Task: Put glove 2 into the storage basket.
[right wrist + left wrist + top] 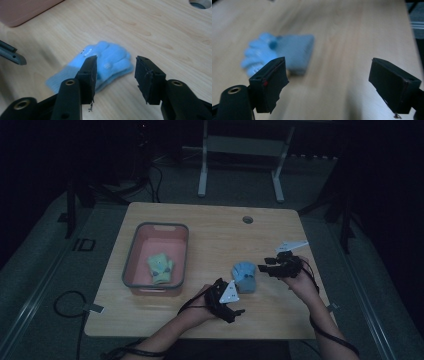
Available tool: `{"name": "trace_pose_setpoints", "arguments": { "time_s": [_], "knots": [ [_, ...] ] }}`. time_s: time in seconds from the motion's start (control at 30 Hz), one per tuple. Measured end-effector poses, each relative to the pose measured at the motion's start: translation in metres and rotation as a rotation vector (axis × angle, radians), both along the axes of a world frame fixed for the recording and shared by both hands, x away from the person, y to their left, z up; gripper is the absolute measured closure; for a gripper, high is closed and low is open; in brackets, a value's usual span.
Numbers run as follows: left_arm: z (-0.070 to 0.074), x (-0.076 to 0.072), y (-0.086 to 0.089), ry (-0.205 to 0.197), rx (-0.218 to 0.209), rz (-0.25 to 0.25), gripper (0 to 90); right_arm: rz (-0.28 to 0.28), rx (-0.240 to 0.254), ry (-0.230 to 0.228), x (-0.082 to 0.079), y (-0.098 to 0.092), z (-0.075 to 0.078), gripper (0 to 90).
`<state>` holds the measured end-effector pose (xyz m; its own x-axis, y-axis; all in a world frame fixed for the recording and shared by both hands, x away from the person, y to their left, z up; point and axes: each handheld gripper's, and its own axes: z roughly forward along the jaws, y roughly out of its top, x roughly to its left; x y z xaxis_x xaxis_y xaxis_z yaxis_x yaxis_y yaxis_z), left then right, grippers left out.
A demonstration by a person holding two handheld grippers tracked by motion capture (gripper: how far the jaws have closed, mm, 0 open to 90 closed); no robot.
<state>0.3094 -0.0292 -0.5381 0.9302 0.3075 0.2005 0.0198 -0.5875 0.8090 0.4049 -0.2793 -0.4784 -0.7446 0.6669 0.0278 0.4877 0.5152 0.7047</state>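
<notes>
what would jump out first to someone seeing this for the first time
The blue glove lies folded on the bare wooden table, between the left gripper and the right gripper, both with open jaws and nothing between them. To the left, a second, green glove rests inside the pink bin.

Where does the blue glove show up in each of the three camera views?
High view: blue glove lies right of centre on the wooden table, between both grippers.
Left gripper view: blue glove upper left, above the left jaw.
Right gripper view: blue glove centre, beyond the jaws.
Shared landmark: the wooden table.
</notes>
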Motion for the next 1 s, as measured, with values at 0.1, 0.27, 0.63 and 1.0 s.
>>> {"name": "trace_pose_setpoints", "arguments": {
  "time_s": [0.1,0.27,0.63,1.0],
  "knots": [
    [0.002,0.011,-0.01,-0.023,0.042,-0.02,20.1,-0.018,0.014,0.023,0.008,0.001,-0.003,50.5],
    [-0.001,0.026,-0.024,-0.037,0.088,-0.047,23.4,-0.036,0.021,0.051,0.02,0.011,-0.013,47.5],
    [-0.018,0.049,-0.046,-0.046,0.184,-0.066,34.5,-0.095,0.012,0.109,0.043,0.021,-0.053,40.9],
    [-0.019,0.06,-0.049,-0.028,0.213,-0.011,62.1,-0.087,-0.042,0.128,0.037,0.029,-0.065,48.3]
  ]
}}
